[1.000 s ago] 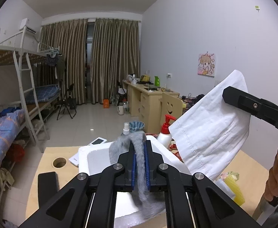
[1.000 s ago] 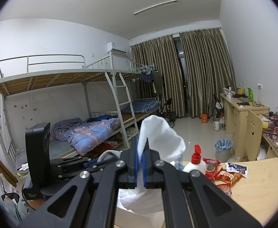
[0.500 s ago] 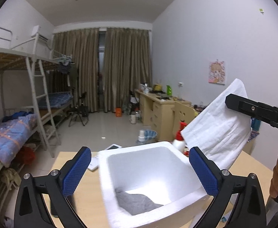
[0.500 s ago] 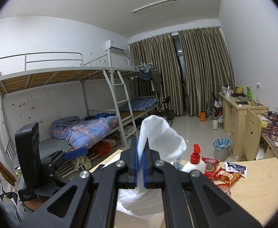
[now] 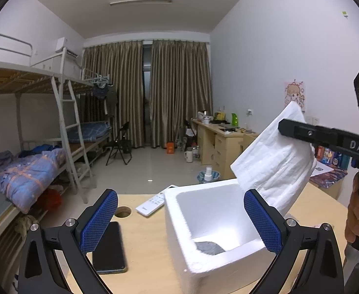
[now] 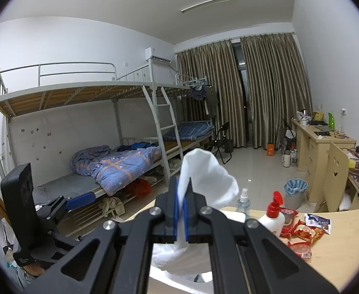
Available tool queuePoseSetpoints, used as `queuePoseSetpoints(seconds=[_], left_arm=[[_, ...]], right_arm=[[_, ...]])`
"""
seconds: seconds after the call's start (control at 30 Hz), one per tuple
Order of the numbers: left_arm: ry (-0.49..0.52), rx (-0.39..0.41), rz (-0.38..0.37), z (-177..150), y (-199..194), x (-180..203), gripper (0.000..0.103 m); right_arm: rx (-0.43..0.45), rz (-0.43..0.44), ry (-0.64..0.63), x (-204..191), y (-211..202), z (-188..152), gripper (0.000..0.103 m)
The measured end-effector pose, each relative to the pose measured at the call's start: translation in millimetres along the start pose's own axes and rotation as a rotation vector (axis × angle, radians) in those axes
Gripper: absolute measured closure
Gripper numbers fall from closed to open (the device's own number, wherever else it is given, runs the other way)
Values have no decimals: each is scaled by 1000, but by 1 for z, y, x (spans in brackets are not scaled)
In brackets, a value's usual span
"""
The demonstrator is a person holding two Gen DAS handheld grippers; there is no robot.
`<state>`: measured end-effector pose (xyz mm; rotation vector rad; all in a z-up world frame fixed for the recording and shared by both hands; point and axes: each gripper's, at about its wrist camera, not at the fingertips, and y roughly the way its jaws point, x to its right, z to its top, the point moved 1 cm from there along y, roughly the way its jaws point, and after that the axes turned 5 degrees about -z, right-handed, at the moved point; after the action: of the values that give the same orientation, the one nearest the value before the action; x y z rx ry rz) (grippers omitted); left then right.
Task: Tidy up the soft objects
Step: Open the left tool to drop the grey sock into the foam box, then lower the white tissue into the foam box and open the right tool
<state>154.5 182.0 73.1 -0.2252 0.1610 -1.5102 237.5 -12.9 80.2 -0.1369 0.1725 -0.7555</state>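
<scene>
My left gripper stands wide open with nothing between its blue pads. Just beyond it a white foam box sits on the wooden table, and a grey cloth lies on the box floor. At the right, above the box's far corner, my right gripper holds a white cloth that hangs down. In the right wrist view that gripper is shut on the white cloth, which bulges above and droops below the jaws. The left gripper shows low at the left.
A black phone, a white remote and a round hole are on the table left of the box. A spray bottle, a red-pump bottle and snack packets lie to the right. A hand grips the right handle.
The left gripper opened and let go of the grey cloth, which now lies in the foam box. It drew back and swung left. The right gripper kept the white cloth and shifted slightly.
</scene>
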Motion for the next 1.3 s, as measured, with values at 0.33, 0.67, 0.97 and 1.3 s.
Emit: queuePoseSetpoints(seconds=[0.33, 0.67, 0.97, 1.3], left_arm=[[-37, -20, 17, -7, 4, -14, 0], [-56, -33, 16, -12, 6, -13, 0], [-52, -31, 9, -11, 3, -8, 0], [-34, -22, -16, -10, -10, 7, 0]], right_arm=[[-106, 22, -1, -3, 38, -16, 97], [-159, 10, 8, -3, 44, -23, 42], [-91, -3, 26, 4, 18, -12, 20], [-70, -35, 39, 9, -2, -12, 15]])
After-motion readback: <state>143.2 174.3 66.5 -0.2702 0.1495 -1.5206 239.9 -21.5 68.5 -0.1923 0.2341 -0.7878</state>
